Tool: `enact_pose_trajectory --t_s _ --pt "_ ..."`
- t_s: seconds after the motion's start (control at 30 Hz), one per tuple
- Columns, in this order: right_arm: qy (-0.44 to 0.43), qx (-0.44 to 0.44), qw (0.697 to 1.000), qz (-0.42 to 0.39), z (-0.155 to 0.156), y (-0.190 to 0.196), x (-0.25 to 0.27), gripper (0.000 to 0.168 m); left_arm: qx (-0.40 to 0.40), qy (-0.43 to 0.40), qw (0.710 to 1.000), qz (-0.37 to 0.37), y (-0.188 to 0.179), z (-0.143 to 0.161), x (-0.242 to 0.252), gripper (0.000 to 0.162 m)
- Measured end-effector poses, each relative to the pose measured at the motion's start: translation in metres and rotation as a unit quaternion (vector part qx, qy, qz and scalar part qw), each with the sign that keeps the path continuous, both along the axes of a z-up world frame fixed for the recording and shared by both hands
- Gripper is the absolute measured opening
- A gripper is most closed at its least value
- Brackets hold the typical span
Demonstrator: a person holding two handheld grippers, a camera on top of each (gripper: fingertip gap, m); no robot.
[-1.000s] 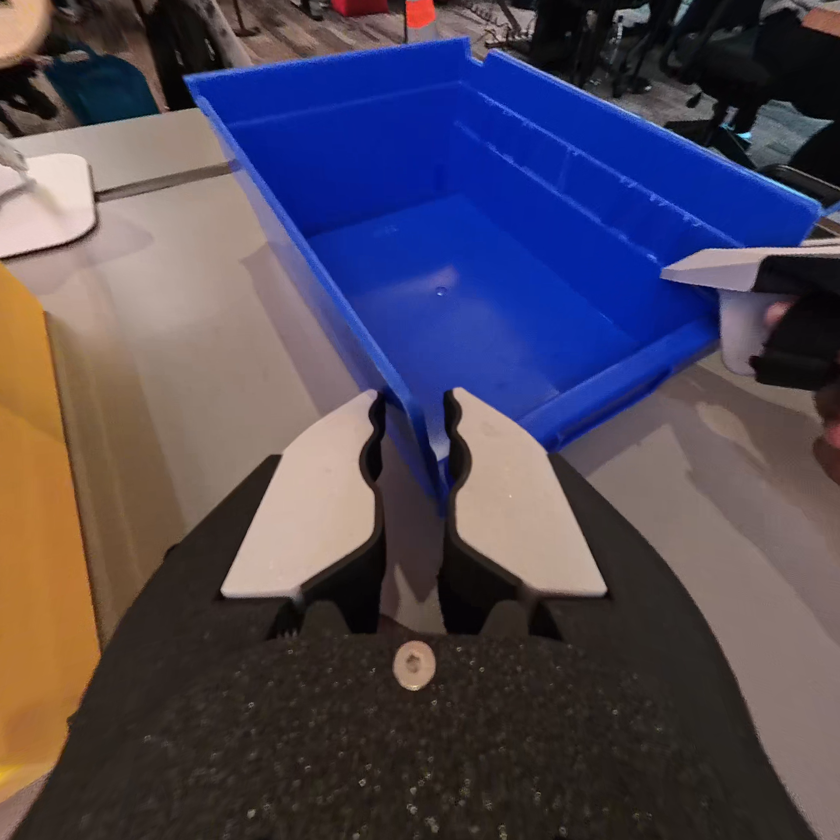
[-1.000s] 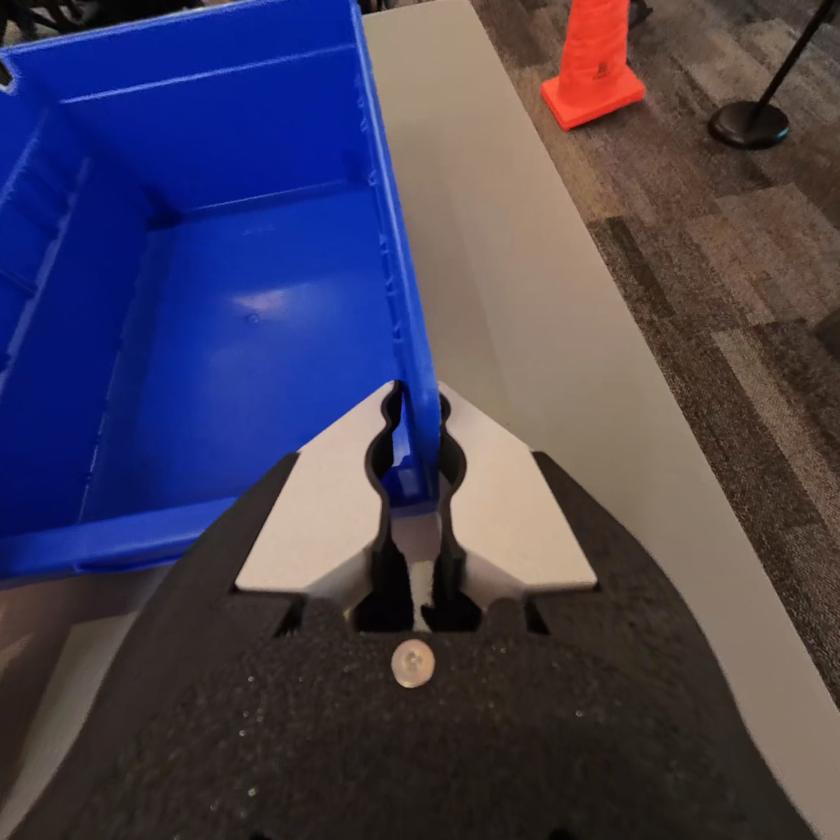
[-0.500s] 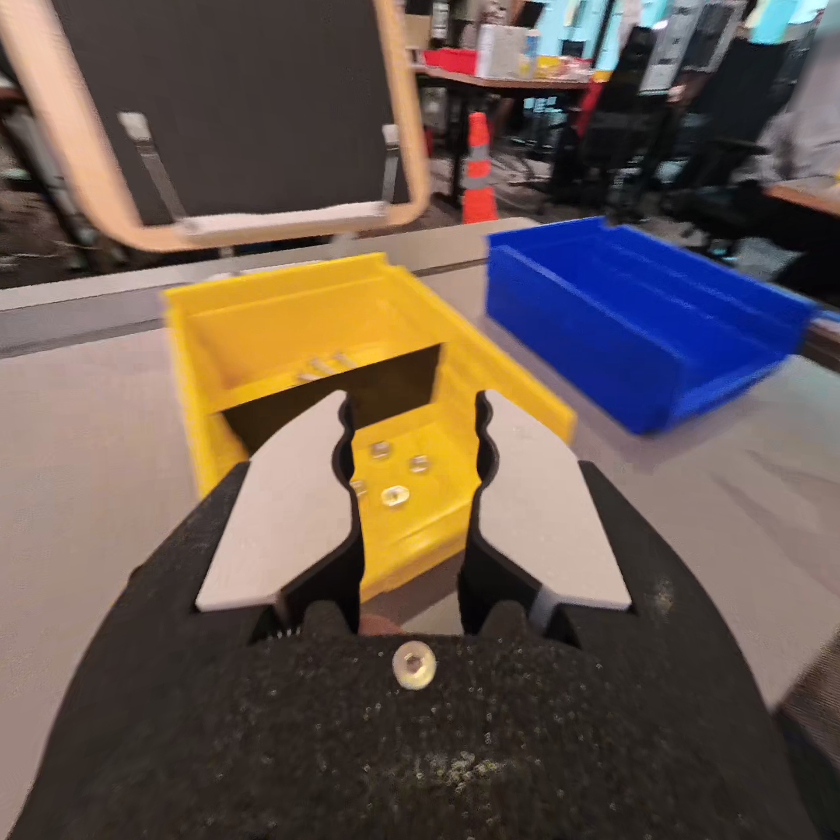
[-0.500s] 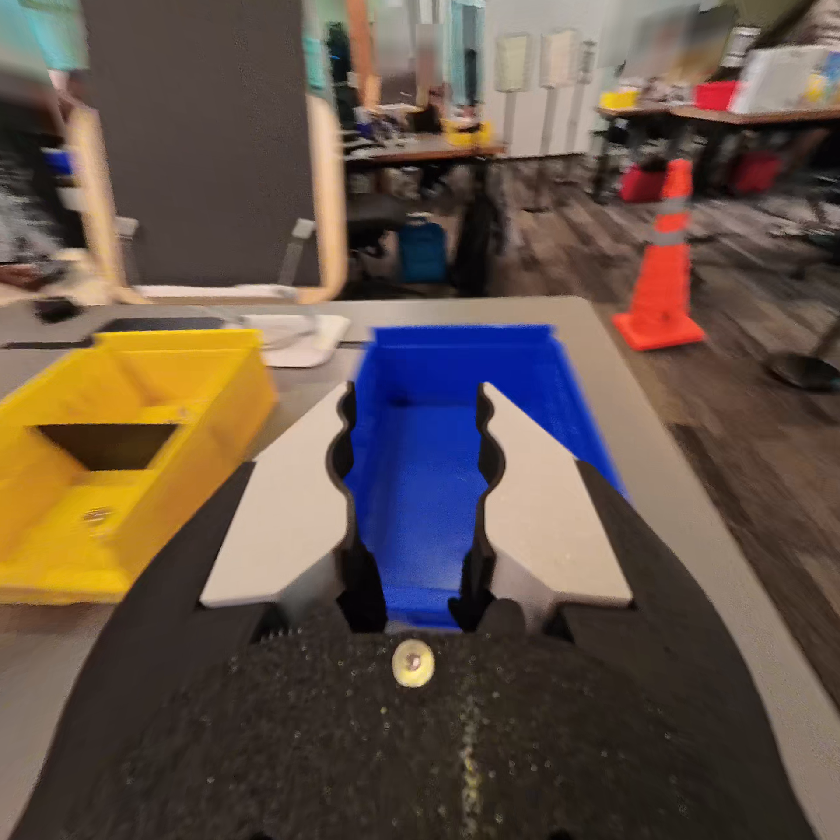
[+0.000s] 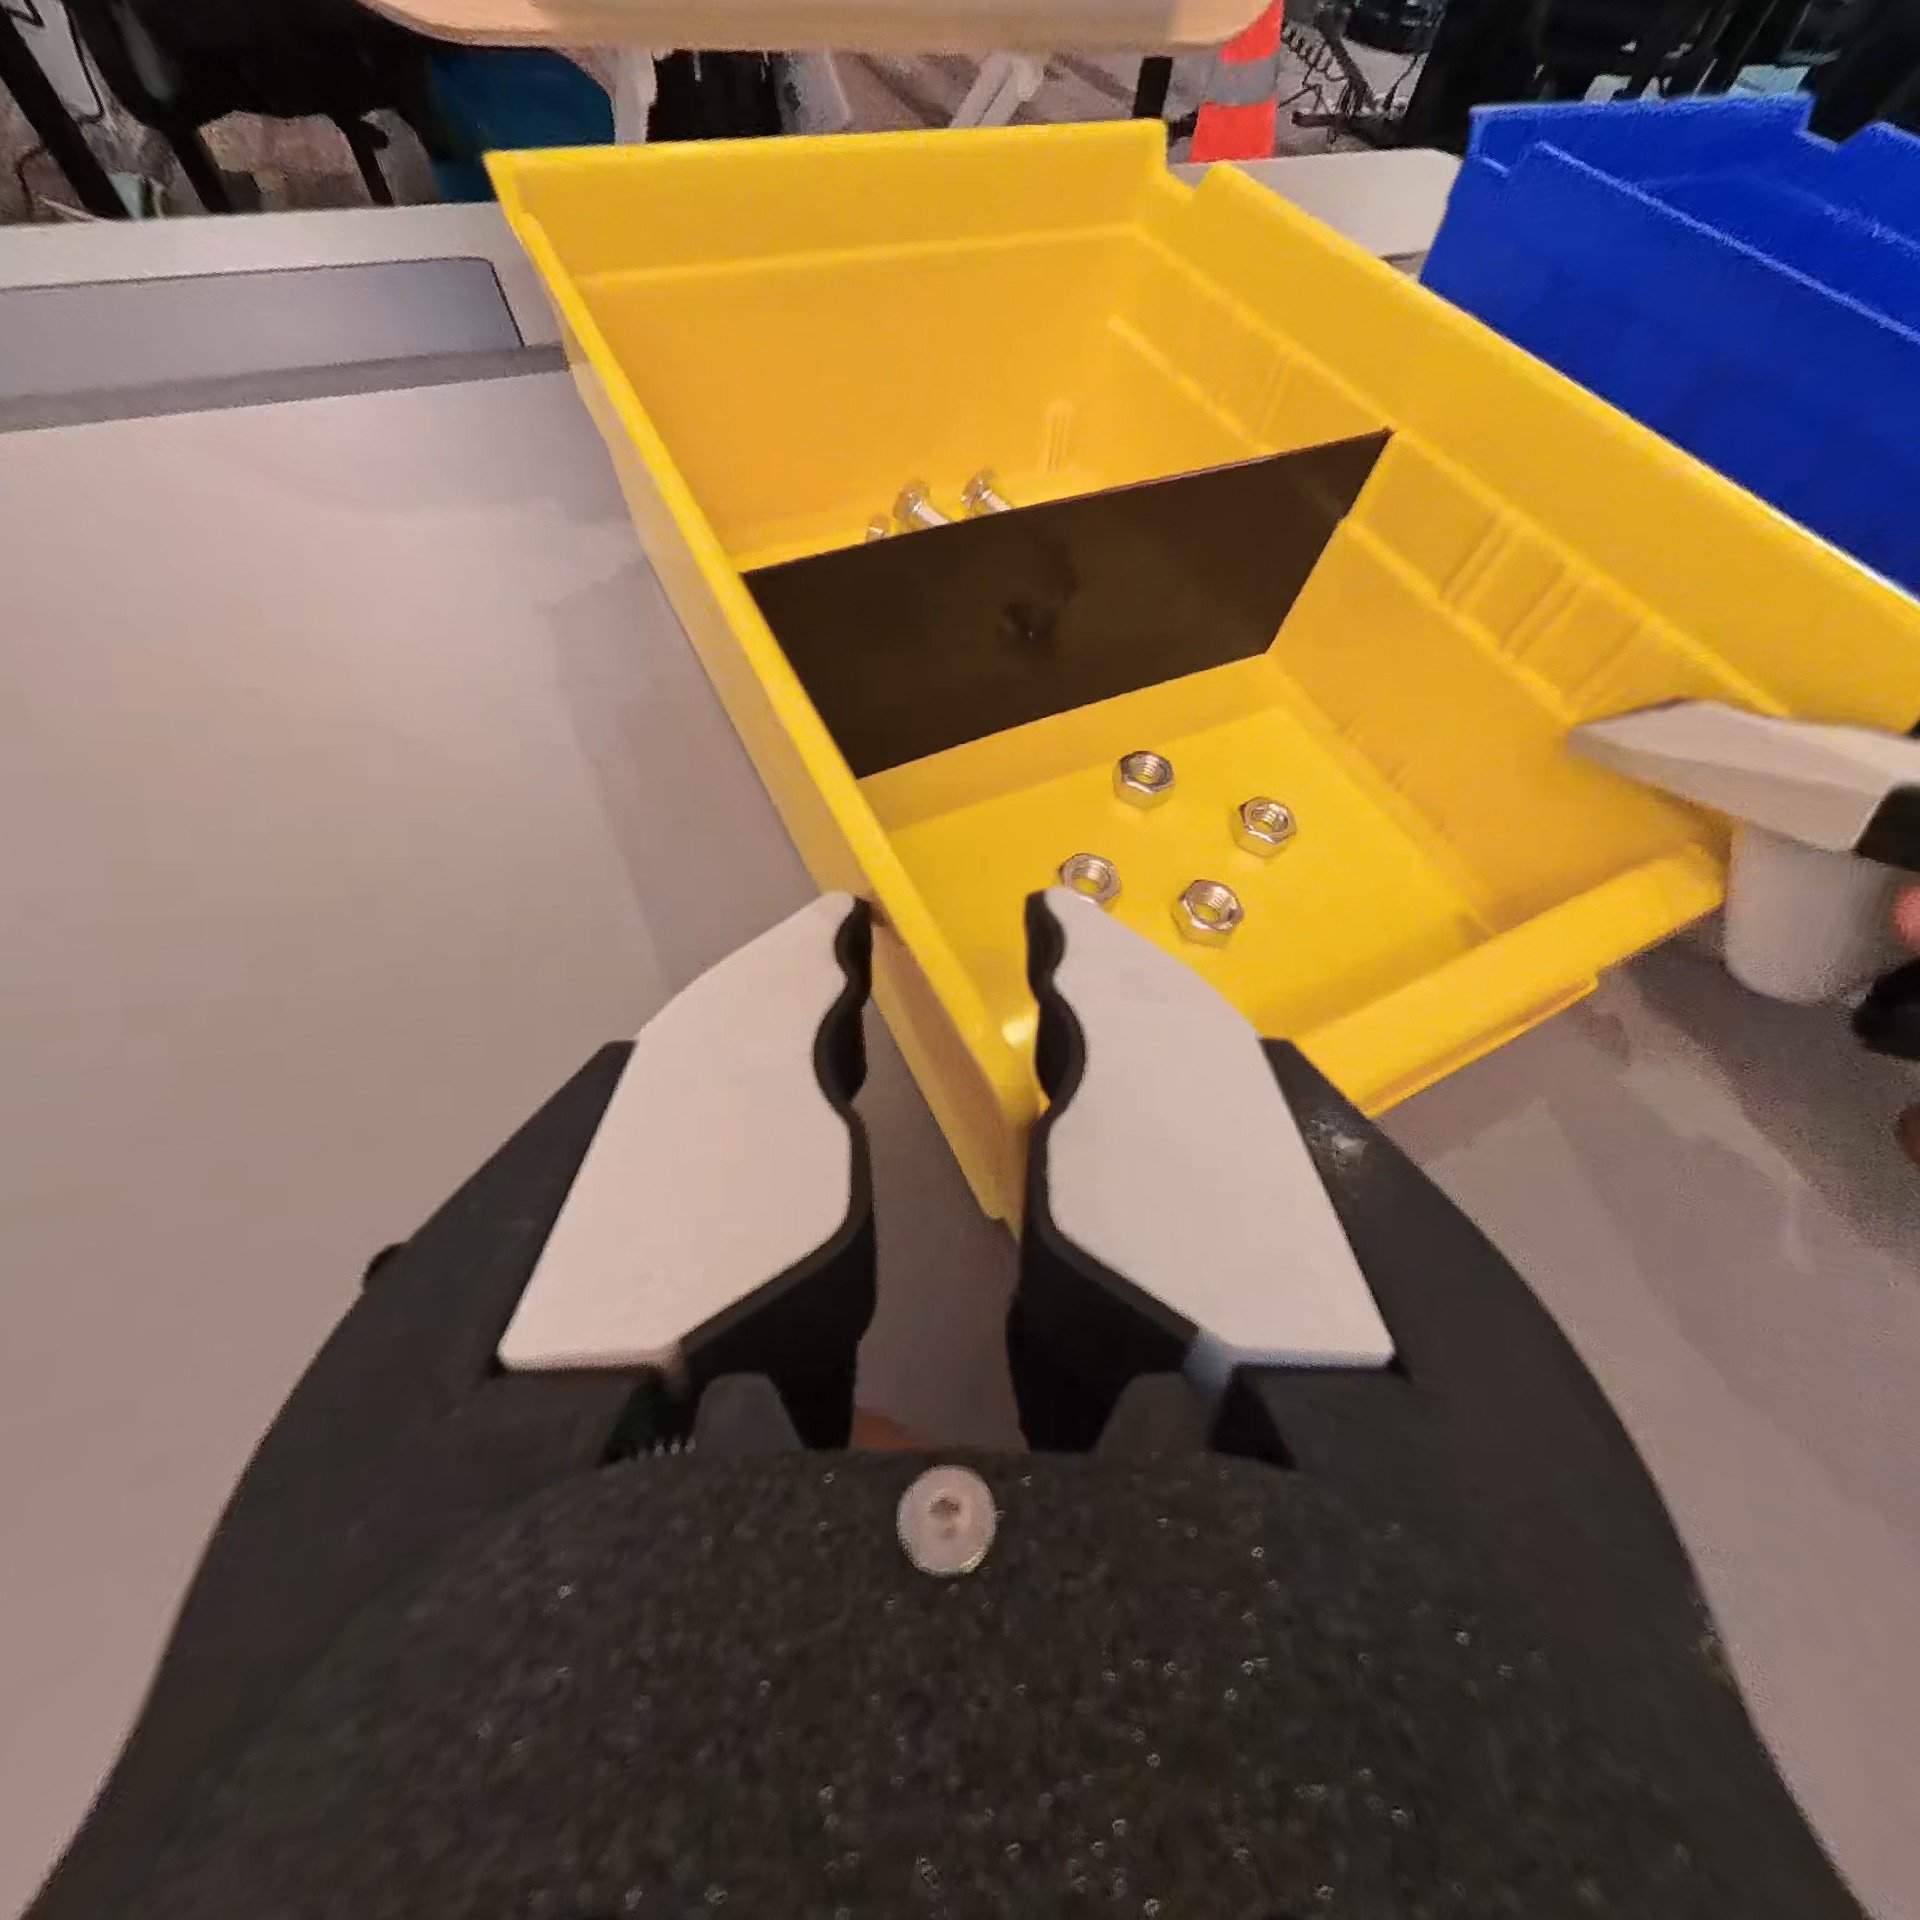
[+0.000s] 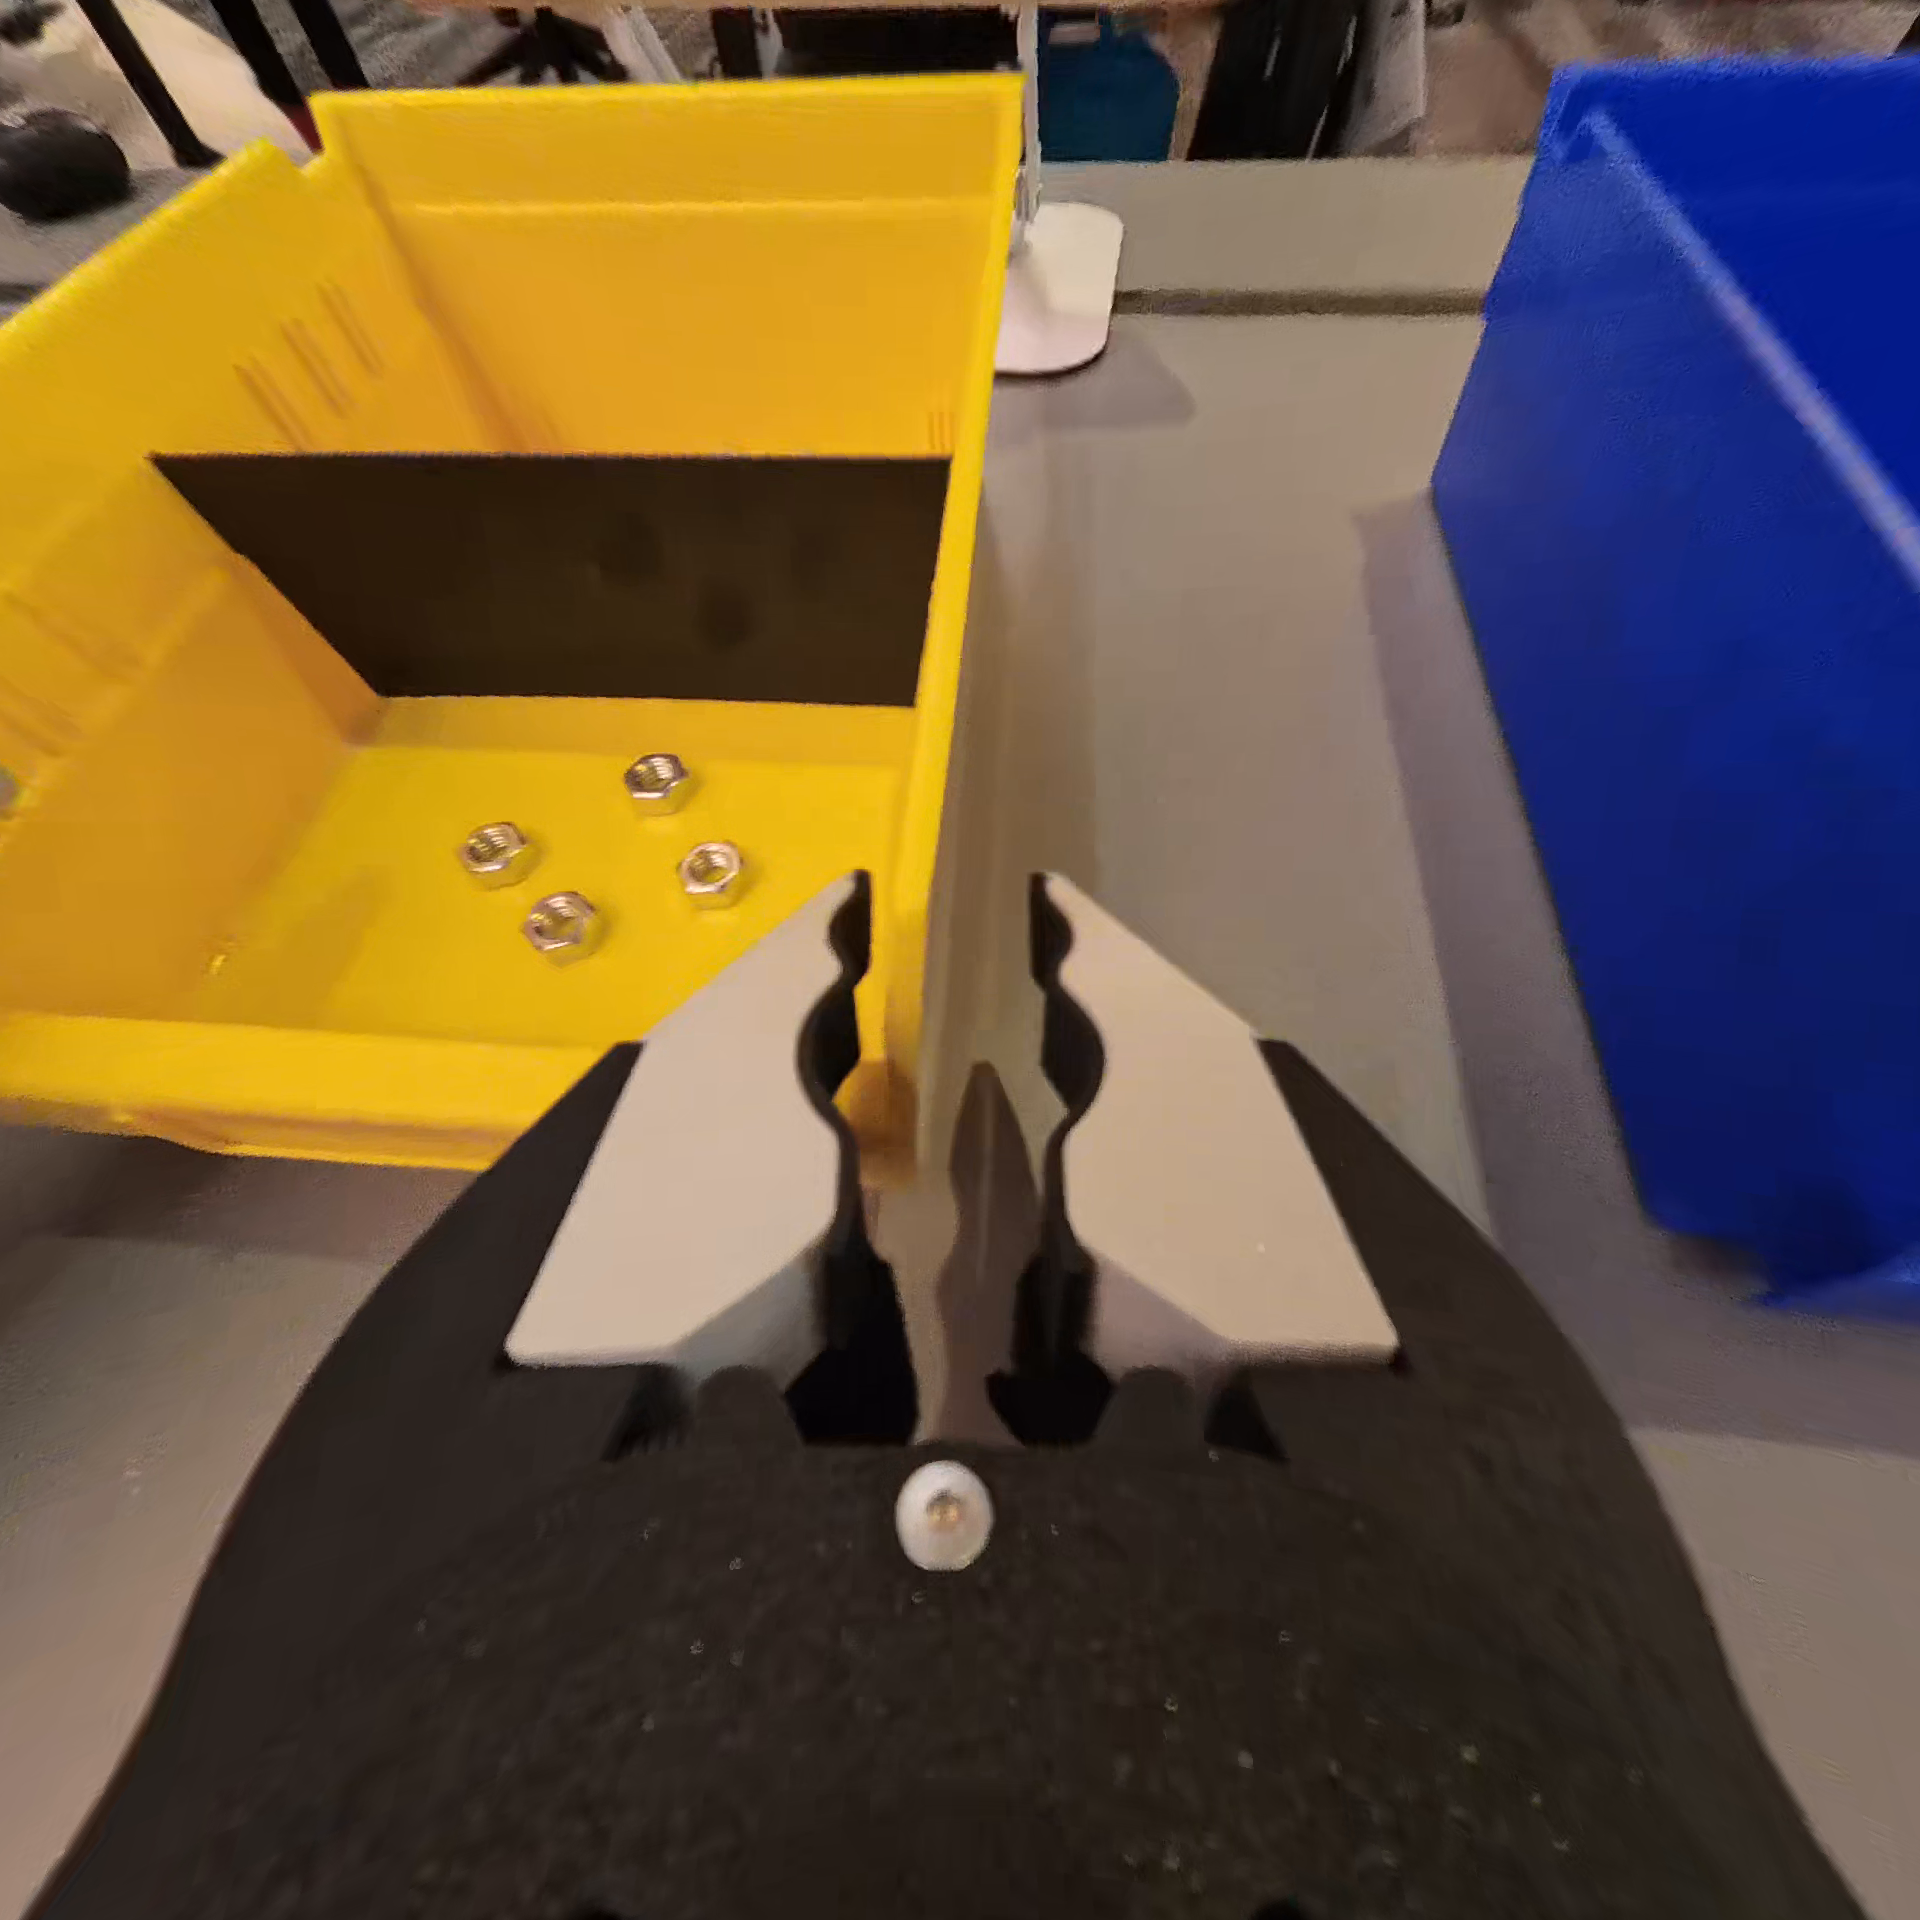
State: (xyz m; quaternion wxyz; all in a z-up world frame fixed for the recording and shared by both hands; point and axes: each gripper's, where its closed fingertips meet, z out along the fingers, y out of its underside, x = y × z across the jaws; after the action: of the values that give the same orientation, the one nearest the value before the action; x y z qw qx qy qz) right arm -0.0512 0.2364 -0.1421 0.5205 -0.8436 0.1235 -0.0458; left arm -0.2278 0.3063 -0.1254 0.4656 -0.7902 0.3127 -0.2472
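A yellow bin (image 5: 1039,270) stands on the grey table, split by a black divider (image 5: 1070,582). Several steel nuts (image 5: 1143,777) lie in its near compartment, and bolts (image 5: 940,504) show behind the divider. My left gripper (image 5: 943,904) is open, one finger on each side of the bin's left wall at the near-left corner. My right gripper (image 6: 948,881) is open and straddles the bin's (image 6: 675,260) right wall at the near-right corner, with table showing beside the wall. The nuts (image 6: 657,781) and divider (image 6: 582,571) also show there. The right gripper's finger (image 5: 1745,769) shows at the left view's right edge.
An empty blue bin (image 6: 1714,623) stands on the table right of the yellow bin, a strip of table between them; it also shows in the left wrist view (image 5: 1683,270). A white stand base (image 6: 1060,281) sits behind. An orange cone (image 5: 1236,73) and chairs stand beyond the table. The white stand base (image 6: 1060,281) is about 40 cm from my right fingertips and 45 cm from my left.
Both grippers let go of the blue bin's near corners, swung left and came down at the yellow bin's near corners. Their jaws are narrower than half a second ago.
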Motion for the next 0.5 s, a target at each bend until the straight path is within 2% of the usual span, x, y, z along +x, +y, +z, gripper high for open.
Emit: enact_pose_trajectory --t_s 0.03,0.07,0.2,0.3,0.4,0.5 --pt "0.006 0.001 1.0 0.002 -0.001 0.002 -0.003 0.02 -0.008 -0.006 1.0 0.004 0.003 0.0 -0.001 0.024" --pt "-0.003 0.004 1.0 0.009 0.001 0.004 -0.008 0.004 -0.009 -0.008 1.0 0.014 0.007 0.0 -0.002 0.022" --pt "-0.054 -0.005 0.999 -0.007 0.006 0.007 -0.018 0.003 0.009 0.033 0.998 0.056 0.016 0.001 -0.017 0.009" --pt "-0.08 0.016 0.996 -0.02 0.017 0.005 -0.041 0.003 0.032 0.034 0.995 0.083 0.022 0.012 -0.04 0.005" --pt "-0.084 0.049 0.995 -0.01 0.033 0.018 -0.08 0.003 0.057 0.025 0.992 0.11 0.037 0.033 -0.078 0.004" --pt "-0.089 0.059 0.994 0.009 0.045 0.048 -0.13 0.003 0.061 0.025 0.989 0.129 0.061 0.041 -0.131 0.005"
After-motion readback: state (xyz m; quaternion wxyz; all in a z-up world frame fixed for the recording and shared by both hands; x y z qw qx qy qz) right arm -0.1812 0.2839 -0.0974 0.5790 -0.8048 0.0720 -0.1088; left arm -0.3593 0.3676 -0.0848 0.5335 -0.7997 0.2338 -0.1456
